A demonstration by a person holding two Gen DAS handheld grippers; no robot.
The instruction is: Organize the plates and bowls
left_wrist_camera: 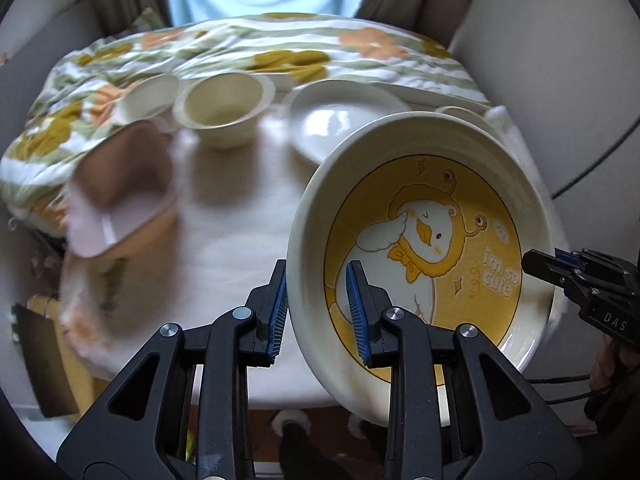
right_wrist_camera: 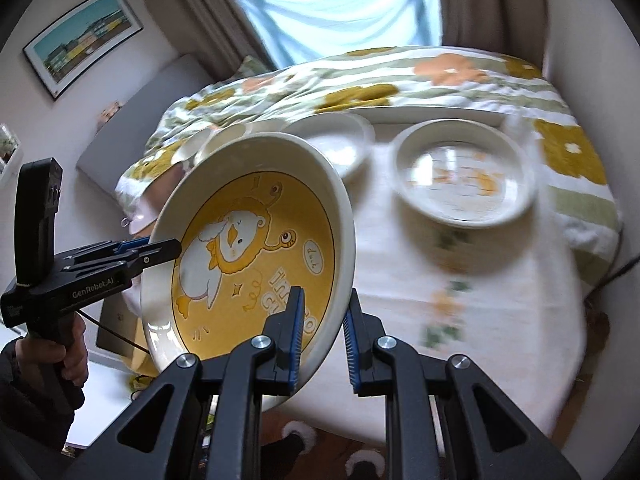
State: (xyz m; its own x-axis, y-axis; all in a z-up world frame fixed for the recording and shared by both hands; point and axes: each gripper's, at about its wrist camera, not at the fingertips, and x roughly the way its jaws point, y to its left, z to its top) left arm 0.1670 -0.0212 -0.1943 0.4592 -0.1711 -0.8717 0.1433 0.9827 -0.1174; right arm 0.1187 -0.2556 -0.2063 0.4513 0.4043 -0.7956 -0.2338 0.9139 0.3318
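Observation:
A cream plate with a yellow duck cartoon is held tilted above the table; it also shows in the right wrist view. My left gripper is shut on its left rim. My right gripper is shut on the opposite rim and shows at the far right of the left view. On the table sit a pink dish, a cream bowl, a small cup, a white plate and a patterned plate.
The round table has a white cloth, with a floral cloth bunched along the back. A long white tray lies behind the plates. A person in a light blue shirt sits behind. Slippers show below the table edge.

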